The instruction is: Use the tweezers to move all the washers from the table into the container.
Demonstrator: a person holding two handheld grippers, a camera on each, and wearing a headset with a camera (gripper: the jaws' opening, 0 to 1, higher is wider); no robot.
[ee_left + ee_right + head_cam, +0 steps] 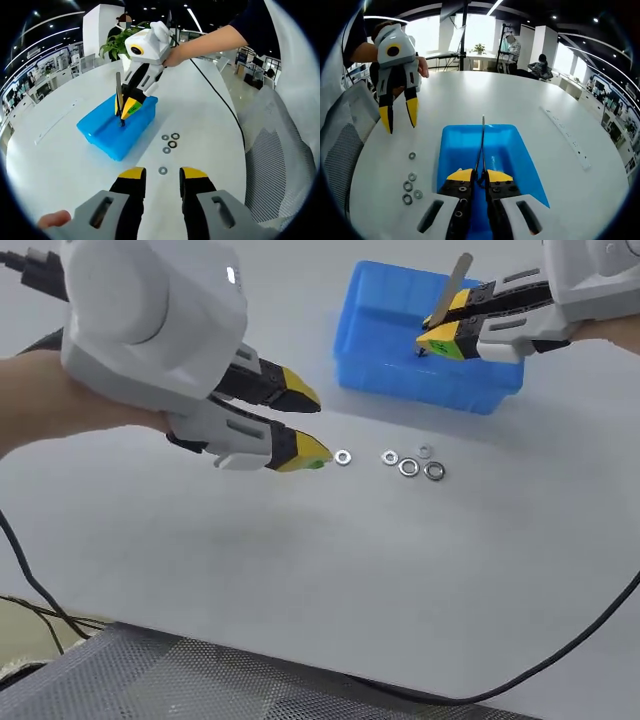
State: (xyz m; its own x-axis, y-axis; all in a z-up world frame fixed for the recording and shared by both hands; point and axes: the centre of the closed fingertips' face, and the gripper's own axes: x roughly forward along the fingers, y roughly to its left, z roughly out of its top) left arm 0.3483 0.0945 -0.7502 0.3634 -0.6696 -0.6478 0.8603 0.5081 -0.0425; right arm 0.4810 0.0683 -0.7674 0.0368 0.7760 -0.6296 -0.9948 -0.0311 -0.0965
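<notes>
Blue container (380, 350) is sitting beneath the right gripper (440, 330), jaws pinching the tweezers (457, 282), while five washers (408, 467) are lying just before it near the wide-open, empty left gripper (315, 425); any slack pinch is risking the tweezers twisting and flicking washers away.
</notes>
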